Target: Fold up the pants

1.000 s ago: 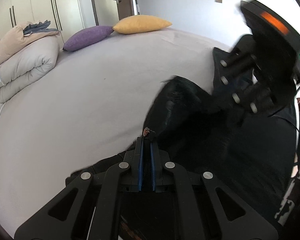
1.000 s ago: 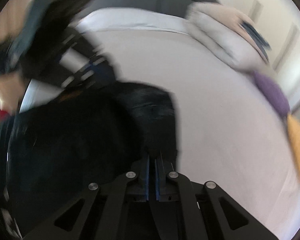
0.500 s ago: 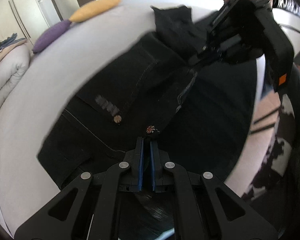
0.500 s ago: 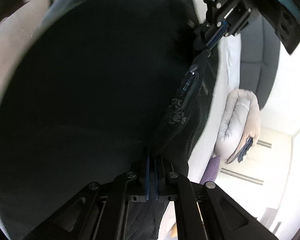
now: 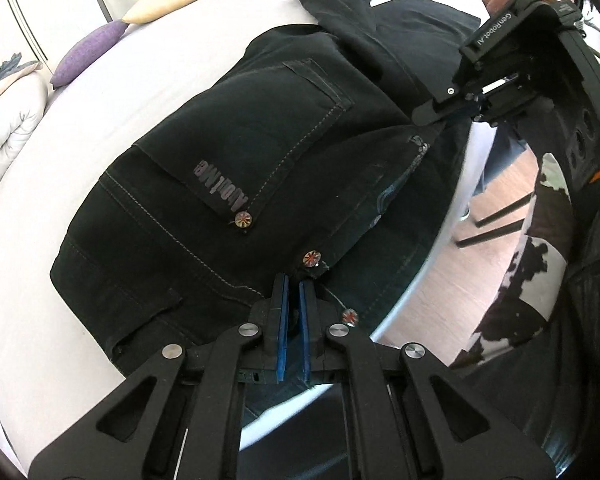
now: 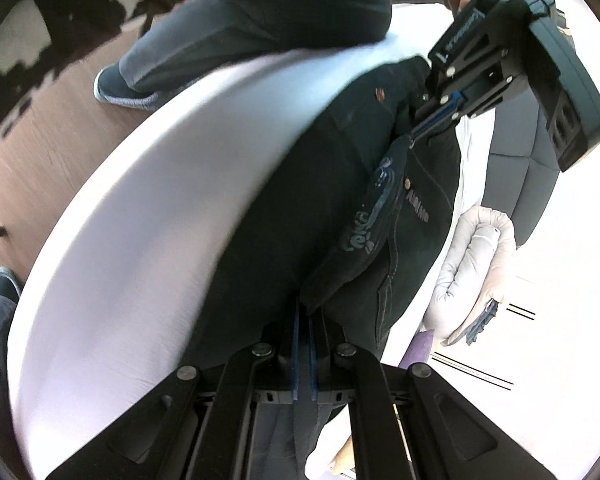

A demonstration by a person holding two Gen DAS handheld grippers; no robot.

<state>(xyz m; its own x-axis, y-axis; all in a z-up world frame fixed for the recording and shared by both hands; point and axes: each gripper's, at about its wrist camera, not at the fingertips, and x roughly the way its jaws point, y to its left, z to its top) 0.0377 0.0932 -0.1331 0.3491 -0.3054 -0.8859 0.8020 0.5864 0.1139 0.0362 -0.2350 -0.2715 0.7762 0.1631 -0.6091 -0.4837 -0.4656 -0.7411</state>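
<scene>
Black pants [image 5: 228,152] lie on the bed [image 5: 60,280]; left gripper [image 5: 294,284] and right gripper [image 6: 304,312] each apparently clench their fabric.

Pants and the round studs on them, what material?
Pants: black denim by the look, matte woven face, pale contrast topstitching around the pocket. Studs: probably metal or enamelled, glossy round faces with a red flag-like print; too small to be sure.

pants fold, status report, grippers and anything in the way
Left gripper and right gripper both shut on the black jeans. Jeans spread on the white bed, back pocket up. Nothing in the way.
</scene>
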